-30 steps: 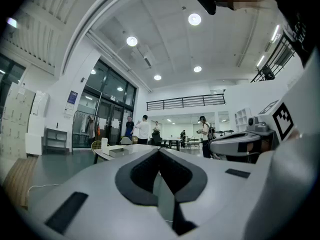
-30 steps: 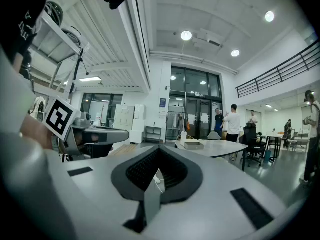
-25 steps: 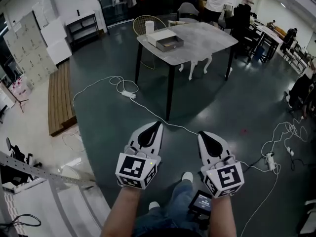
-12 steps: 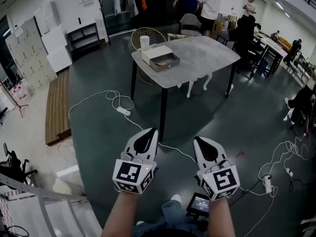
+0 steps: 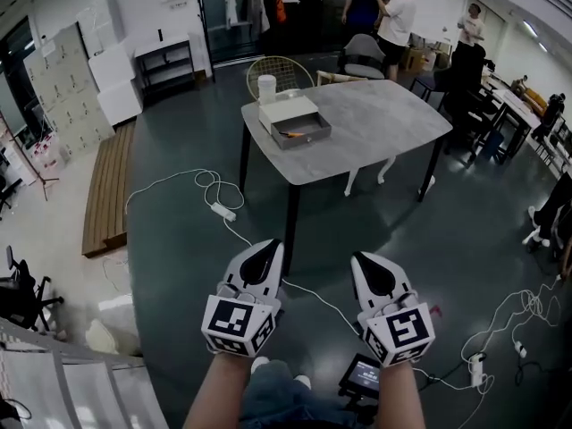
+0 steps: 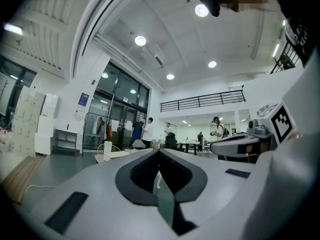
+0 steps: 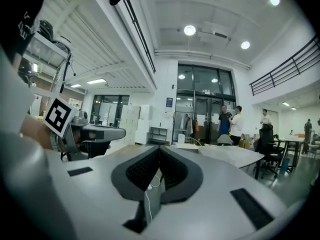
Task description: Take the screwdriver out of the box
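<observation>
You had walked closer to the table (image 5: pixel 375 141), left gripper (image 5: pixel 269 247) and right gripper (image 5: pixel 361 259) both pressed together and empty, while the screwdriver (image 5: pixel 288 135) lay in the open box (image 5: pixel 308 138) well ahead, slightly nearer your left.

Open shallow grey box (image 5: pixel 308 139) placed at the near left corner of the table (image 5: pixel 384 123), thin orange screwdriver (image 5: pixel 290 134) laid flat inside it
</observation>
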Motion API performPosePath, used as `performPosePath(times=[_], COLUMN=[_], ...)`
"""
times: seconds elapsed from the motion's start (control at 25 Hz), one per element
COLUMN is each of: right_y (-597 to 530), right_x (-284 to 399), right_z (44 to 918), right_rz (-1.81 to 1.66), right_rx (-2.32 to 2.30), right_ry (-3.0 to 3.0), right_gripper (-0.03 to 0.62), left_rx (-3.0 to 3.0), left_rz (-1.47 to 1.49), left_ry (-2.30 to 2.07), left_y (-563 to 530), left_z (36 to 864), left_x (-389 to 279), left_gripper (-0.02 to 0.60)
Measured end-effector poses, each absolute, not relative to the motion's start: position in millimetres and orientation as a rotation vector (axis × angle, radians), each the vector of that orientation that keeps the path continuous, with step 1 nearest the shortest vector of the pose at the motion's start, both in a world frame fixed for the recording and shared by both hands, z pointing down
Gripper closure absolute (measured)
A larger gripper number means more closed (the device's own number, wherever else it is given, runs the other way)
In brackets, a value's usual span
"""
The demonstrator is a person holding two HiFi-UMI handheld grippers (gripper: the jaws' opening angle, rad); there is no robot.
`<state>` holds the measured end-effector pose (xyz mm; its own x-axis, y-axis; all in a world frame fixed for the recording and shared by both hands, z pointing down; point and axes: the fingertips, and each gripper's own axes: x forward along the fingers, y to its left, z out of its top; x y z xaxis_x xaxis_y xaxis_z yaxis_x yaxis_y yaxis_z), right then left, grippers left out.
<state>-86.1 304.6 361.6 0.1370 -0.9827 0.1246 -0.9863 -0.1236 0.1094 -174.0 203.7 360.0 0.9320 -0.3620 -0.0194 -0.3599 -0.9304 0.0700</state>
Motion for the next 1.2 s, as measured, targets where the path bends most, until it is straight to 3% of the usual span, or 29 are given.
performPosePath(times=[0.68, 1.2], right_y=[140, -5], right_x=[10, 91], right_z=[363, 365], right_rz=[-0.045, 0.111], right_rx=[2.131, 2.135], right_ry=[-2.001, -1.995], right_gripper=[0.569, 0.568], left_rx=[2.996, 3.031], left_rz=[-0.069, 0.008], left_ry=[-0.569, -0.61], left_y=[34, -116], left_z=[370, 366], left_x=[-60, 3], left_gripper=[0.569, 0.569])
